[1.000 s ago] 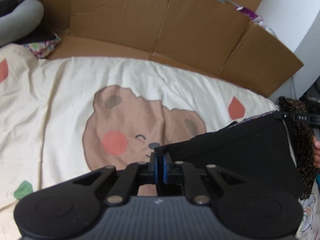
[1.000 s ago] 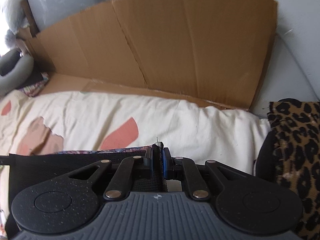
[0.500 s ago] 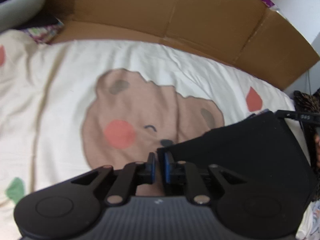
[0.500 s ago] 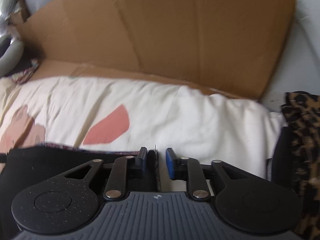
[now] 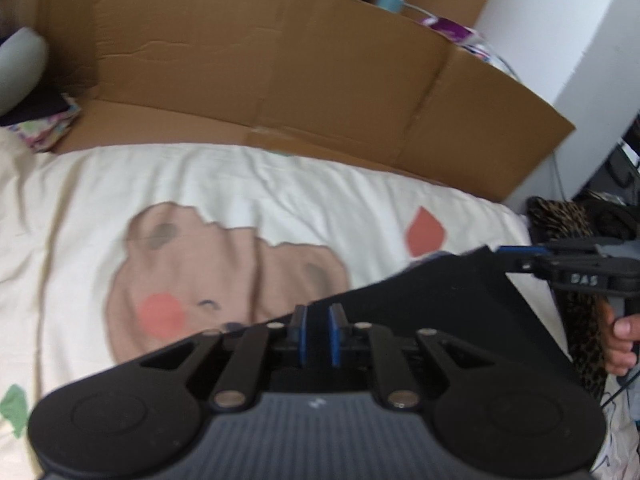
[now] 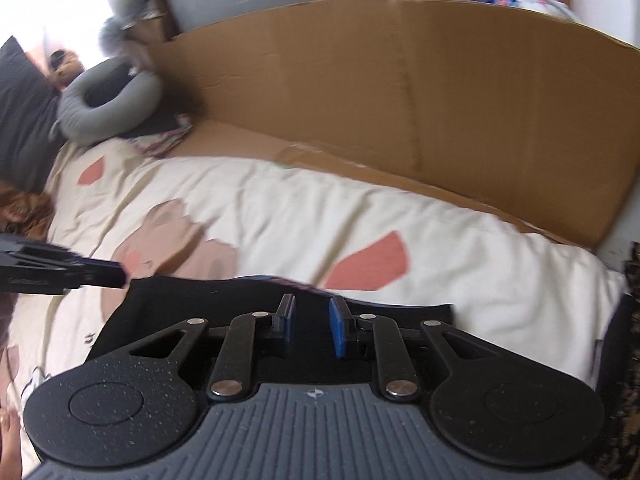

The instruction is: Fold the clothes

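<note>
Lying flat across the lower middle of both views, on the bed: a black garment (image 5: 448, 308), laid out as a smooth panel with a straight far edge and a sharp corner at the right of the left-wrist view. Looks like a panel already laid over itself, though no layers can be counted from here, so how many folds it holds cannot be told. No sleeves or loose ends sticking out in either view. Fits a fold just set down with more to come, and equally a finished bundle being let go; not settled by these views.

Left gripper (image 5: 317, 334) low at the garment's near left edge, blue pads parted by a narrow gap, nothing seen pinched between them. Right gripper (image 6: 311, 332) at the near edge too, jaws spread wider, over black cloth but gripping none. Seen from the left-wrist view, its tip sits at the garment's far right corner, with a hand (image 5: 618, 340) on the handle at the right edge.

Under it all, a cream bedspread (image 5: 240, 184) with a bear print, fairly smooth. Beyond, at the top of both frames, a cardboard sheet (image 5: 280, 68) standing along the bed. Leopard-print cloth (image 5: 560, 216) at the right edge, a grey pillow (image 6: 108, 104) at upper left.
</note>
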The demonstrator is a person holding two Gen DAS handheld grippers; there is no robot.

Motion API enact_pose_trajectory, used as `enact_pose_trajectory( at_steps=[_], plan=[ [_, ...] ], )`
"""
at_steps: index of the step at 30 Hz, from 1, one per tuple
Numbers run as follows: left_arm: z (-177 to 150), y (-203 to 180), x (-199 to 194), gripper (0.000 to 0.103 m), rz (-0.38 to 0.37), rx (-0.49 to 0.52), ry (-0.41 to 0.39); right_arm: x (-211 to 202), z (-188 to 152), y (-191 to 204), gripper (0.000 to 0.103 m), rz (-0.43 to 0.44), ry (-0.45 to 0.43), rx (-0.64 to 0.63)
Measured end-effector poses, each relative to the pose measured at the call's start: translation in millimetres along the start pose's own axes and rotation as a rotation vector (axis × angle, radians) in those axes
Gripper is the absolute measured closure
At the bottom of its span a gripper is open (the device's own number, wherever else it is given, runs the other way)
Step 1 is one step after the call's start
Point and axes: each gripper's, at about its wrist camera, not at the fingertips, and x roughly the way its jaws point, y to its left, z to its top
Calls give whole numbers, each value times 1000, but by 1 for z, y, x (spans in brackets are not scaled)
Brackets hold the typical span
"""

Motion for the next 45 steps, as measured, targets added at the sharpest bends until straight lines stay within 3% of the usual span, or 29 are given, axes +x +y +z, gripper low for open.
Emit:
enact_pose_trajectory(
  at_steps=[8, 16, 20, 30, 34, 37, 41, 45],
  plan=[
    [-2, -31, 25, 92, -54, 80, 17, 20, -5, 25, 86, 19, 27, -58],
    [-6, -24, 52, 89, -49, 95, 37, 46, -10, 30, 85, -11, 61, -99],
    [-9, -19, 60, 95, -41, 107, 41, 51, -17, 26, 85, -3, 52, -87],
    [-6, -24, 46, 96, -9, 51, 36, 50, -15, 21, 85, 4, 62, -37],
    [-5, -30, 25, 87, -28, 18, 11, 32, -5, 19, 86, 9, 47, -12],
    [-9, -40, 14, 87, -51, 35, -8, 14, -2, 17, 86, 17, 11, -9],
    [-16, -54, 18, 87, -90, 66, -5, 3, -16, 20, 86, 26, 17, -18],
    [-20, -56, 26, 83, -72, 81, 18, 5, -36, 26, 85, 15, 49, -48]
  ],
)
